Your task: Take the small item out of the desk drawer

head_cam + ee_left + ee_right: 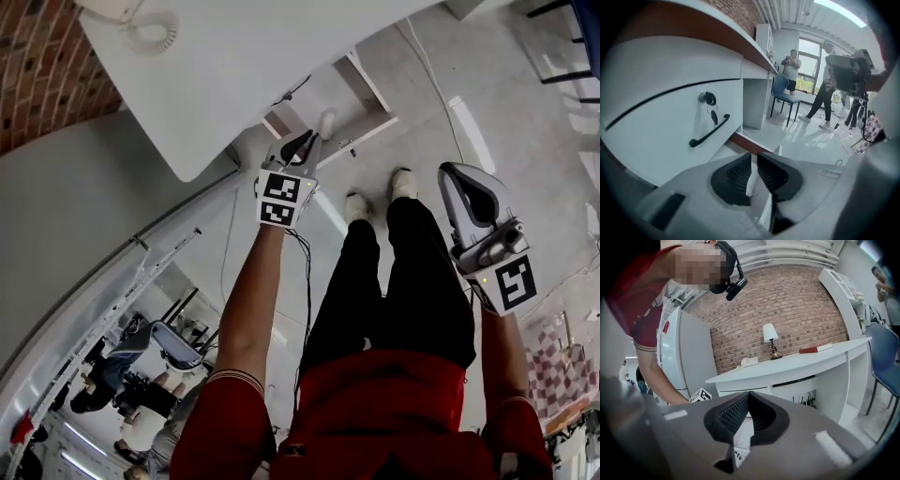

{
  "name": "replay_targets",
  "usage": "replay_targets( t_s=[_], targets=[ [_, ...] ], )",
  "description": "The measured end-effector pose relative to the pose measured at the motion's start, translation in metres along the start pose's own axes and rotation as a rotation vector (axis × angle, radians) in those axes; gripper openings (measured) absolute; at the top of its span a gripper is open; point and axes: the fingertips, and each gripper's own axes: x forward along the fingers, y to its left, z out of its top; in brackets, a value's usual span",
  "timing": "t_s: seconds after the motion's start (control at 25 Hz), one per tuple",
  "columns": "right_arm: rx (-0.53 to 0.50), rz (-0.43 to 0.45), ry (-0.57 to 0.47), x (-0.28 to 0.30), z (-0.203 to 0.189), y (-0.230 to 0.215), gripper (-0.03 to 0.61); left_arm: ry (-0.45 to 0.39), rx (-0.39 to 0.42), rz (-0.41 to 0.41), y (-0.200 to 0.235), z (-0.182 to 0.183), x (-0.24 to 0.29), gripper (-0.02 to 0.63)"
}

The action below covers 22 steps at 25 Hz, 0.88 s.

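Note:
The white desk (pixel 234 66) fills the top of the head view. My left gripper (pixel 314 141) is held out close to the desk's near edge. In the left gripper view, the drawer front (pixel 665 126) lies ahead to the left and looks closed. It has a black bar handle (pixel 709 131) and a lock with keys hanging from it (pixel 708 101). The left gripper (pixel 754 161) has its jaws a narrow gap apart, with nothing between them. My right gripper (pixel 464 183) is off to the right over the floor, and in its own view (pixel 749 397) its jaws meet, empty. No small item is in view.
The open space under the desk (pixel 752 110) is right of the drawer, with a blue chair (pixel 780 91) beyond it. Two people (pixel 791 70) stand by the window near a camera rig (pixel 848 70). A lamp (pixel 770 336), a red book (pixel 815 349) and a phone (pixel 749 362) sit on the desk.

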Motion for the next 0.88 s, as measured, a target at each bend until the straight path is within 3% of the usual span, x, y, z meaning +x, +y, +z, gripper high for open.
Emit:
replay_targets(
  t_s=[0.28,0.48,0.88],
  targets=[
    [0.009,0.01,0.033,0.02,-0.037,-0.024,0.014,0.122,-0.007,-0.018,0.016,-0.041,0.062,0.098],
    [0.006,0.012,0.034,0.036,-0.044,-0.032,0.014,0.238,-0.024,-0.044,0.023,-0.073,0.097,0.133],
    [-0.008,0.021,0.075,0.05,-0.067,-0.049,0.014,0.383,-0.064,-0.042,0.036,-0.12,0.151,0.172]
  ],
)
